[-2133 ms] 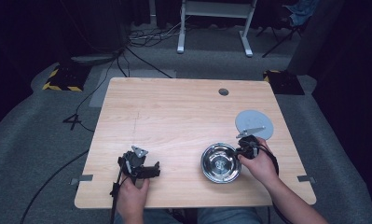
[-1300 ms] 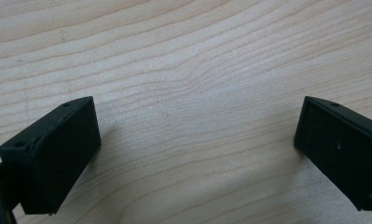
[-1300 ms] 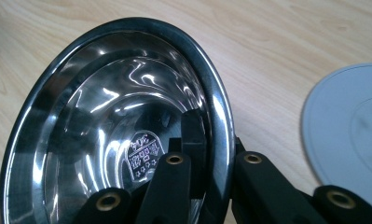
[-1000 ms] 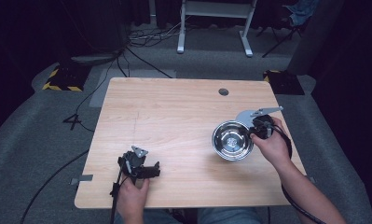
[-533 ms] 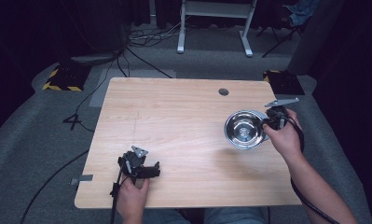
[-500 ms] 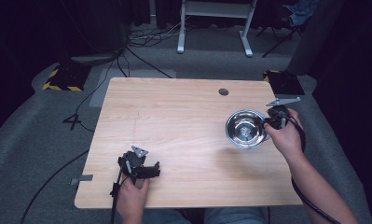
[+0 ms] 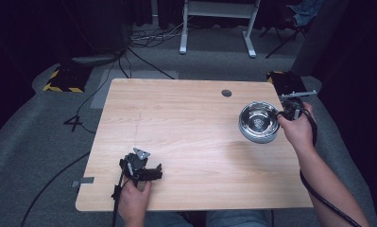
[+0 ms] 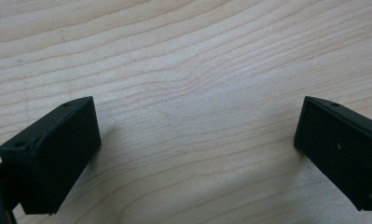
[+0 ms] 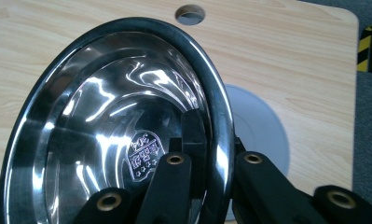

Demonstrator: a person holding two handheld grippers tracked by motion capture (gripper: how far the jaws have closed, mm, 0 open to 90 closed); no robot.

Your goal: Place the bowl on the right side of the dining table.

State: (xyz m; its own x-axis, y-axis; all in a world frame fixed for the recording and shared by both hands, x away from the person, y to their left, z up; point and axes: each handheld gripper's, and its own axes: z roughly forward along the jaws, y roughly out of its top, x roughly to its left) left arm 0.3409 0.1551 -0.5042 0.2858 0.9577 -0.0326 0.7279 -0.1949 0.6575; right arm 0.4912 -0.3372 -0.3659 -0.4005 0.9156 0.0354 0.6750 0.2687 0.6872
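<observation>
The right gripper point(image 7: 286, 113) has its jaws closed on the rim of a stainless-steel bowl point(image 7: 258, 122), one jaw inside the wall and one outside, and holds it over the far right part of the wooden table point(image 7: 186, 118). In the right gripper view the bowl point(image 9: 113, 126) sits tilted toward the camera, and a pale grey disc point(image 9: 260, 130) lies on the table beyond it.

I judge the bowl stiff and fairly light, thin metal that won't give under the jaws. The polished surface looks slippery, though (those bright reflections say as much), so a pinch at one rim point could let it swing or slide. The rolled rim is the sensible place to grip, since it gives the jaws an edge to catch.

An embossed crest-like stamp point(image 9: 145, 152) marks the bowl's bottom; I can't read any lettering in it.

The left gripper point(image 7: 140, 166) rests on the table's near edge, its jaws spread wide over bare wood with nothing between them.
</observation>
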